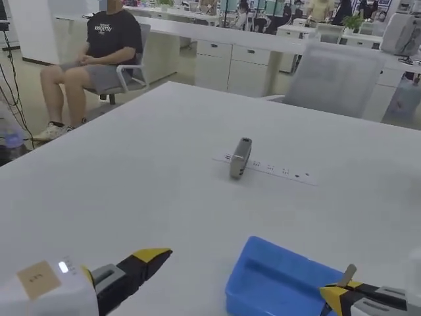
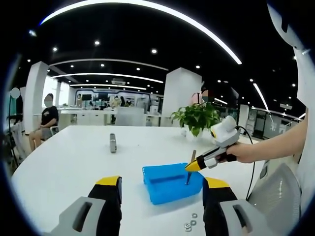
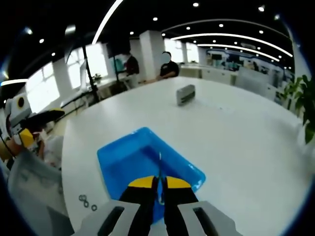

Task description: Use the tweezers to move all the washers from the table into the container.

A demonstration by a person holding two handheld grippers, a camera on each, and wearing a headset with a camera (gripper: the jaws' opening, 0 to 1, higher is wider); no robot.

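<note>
Fingers of my left gripper [image 2: 160, 206] gape, washers [image 2: 191, 222] just ahead on the white worktop [image 1: 131, 171]; my right gripper [image 3: 158, 181] pinches tweezers [image 3: 160, 164] over the blue container [image 3: 123, 155], bright office [image 1: 276, 39] beyond

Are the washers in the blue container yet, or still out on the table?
Out: the washers lie on the table beside the blue container, whose visible floor looks bare.
</note>
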